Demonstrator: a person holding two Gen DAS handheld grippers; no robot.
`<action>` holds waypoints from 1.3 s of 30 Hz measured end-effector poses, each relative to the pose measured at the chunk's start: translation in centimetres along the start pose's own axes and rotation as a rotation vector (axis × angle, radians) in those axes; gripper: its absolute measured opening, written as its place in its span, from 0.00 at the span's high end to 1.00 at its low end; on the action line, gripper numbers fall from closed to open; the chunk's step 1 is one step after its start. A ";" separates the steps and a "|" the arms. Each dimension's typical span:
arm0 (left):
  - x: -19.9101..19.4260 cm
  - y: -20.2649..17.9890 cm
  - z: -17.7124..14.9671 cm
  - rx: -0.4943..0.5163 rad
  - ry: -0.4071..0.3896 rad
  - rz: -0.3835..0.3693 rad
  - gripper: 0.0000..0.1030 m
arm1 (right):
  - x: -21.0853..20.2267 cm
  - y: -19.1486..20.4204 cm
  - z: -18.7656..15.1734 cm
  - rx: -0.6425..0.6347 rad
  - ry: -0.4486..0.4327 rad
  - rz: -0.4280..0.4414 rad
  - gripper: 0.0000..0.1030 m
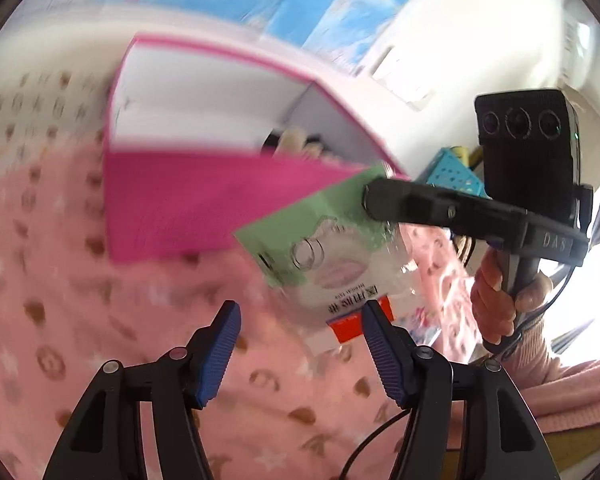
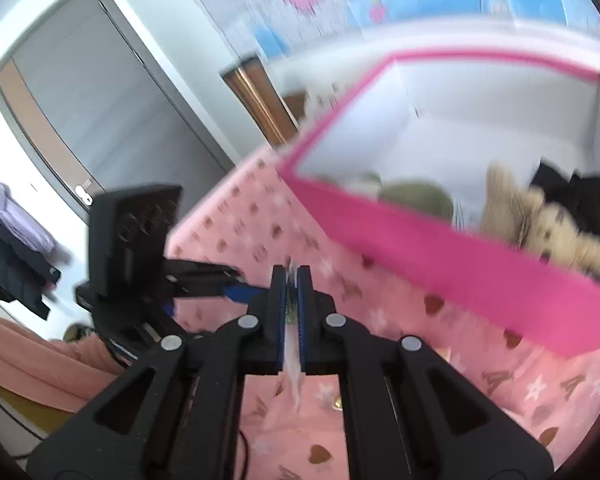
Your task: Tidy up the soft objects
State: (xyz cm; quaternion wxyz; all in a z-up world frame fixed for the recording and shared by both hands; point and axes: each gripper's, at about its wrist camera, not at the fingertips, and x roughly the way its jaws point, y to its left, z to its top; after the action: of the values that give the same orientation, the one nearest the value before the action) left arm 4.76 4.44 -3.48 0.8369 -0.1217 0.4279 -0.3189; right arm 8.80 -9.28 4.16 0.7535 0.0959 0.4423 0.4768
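Pink box (image 2: 440, 264) at 2 o'clock, plush already inside; near wall could snag the load. Right gripper (image 2: 290, 276) clamped on thin packet (image 1: 332, 248), edge hold, may slip. Left gripper (image 1: 300, 344) wide, empty.

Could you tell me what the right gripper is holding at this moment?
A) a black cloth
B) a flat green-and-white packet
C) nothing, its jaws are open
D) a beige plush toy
B: the right gripper is shut on the thin packet, which the left wrist view shows pinched at its corner in front of the pink box.
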 end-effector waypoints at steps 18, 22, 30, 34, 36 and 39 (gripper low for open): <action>-0.1 0.0 11.0 0.100 -0.136 0.262 0.44 | -1.5 -2.5 11.6 -0.021 -0.189 -0.048 0.94; 1.9 2.1 11.5 0.029 -0.098 0.332 0.44 | 0.8 -5.8 12.1 0.075 -0.157 -0.066 0.90; 2.3 2.9 10.7 0.007 -0.096 0.333 0.45 | 1.2 -8.6 10.7 0.140 -0.111 -0.243 0.74; 0.8 1.9 9.5 0.025 -0.119 0.295 0.45 | -0.9 -7.9 9.1 0.121 -0.120 -0.237 0.70; -0.2 1.1 8.9 0.031 -0.134 0.274 0.45 | -2.2 -7.3 8.3 0.109 -0.129 -0.217 0.69; -1.5 -0.3 7.9 0.053 -0.154 0.237 0.44 | -3.8 -6.3 7.2 0.089 -0.151 -0.207 0.65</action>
State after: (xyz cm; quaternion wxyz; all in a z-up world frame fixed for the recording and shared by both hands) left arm 10.23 4.59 2.36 0.9020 -0.0724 0.3653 -0.2184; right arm 17.68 -13.70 7.01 0.8248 0.1187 0.4125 0.3681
